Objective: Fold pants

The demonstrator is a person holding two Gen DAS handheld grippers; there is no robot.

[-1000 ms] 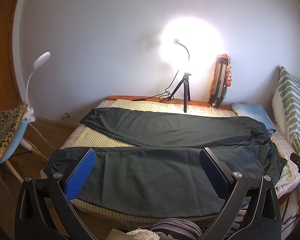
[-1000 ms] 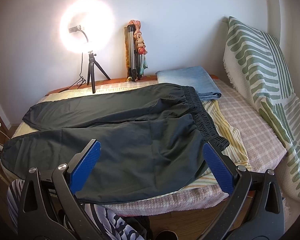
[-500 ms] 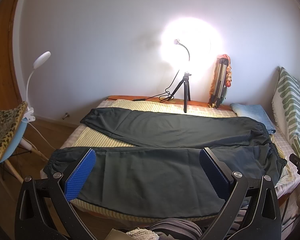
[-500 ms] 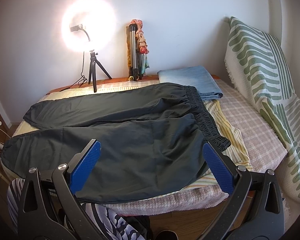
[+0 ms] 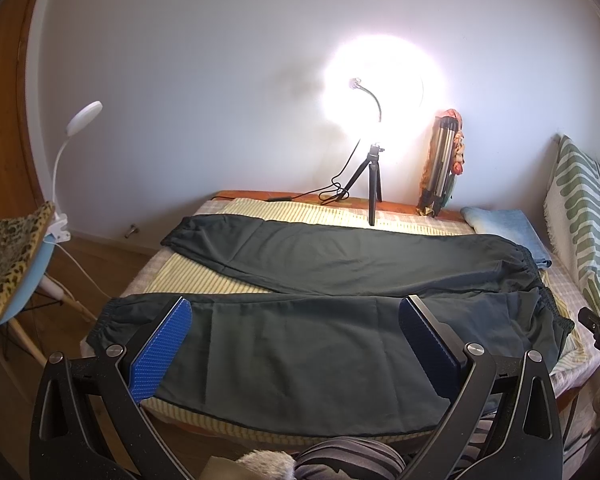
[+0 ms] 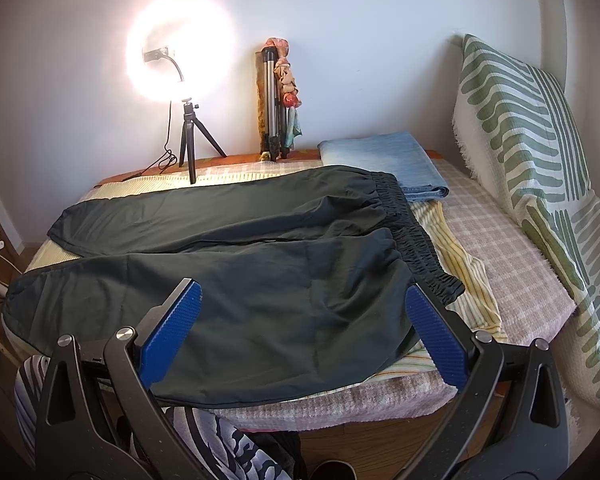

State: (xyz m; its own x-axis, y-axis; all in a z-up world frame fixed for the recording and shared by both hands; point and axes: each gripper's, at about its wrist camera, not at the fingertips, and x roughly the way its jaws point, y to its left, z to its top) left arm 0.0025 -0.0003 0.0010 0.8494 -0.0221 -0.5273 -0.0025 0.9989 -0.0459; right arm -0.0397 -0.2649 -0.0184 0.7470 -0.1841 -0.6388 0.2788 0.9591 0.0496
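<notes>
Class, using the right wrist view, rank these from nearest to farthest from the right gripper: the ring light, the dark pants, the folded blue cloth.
1. dark pants: spread on the bed directly beneath the open right gripper.
2. folded blue cloth: beyond the waistband, right of centre.
3. ring light: back left, against the wall.

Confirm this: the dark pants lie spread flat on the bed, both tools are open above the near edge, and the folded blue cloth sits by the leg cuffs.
One detail is wrong. The folded blue cloth lies by the elastic waistband of the pants, not by the leg cuffs; the right wrist view shows it. The rest holds: the pants lie spread on the bed, and the left tool and right tool are open.
</notes>
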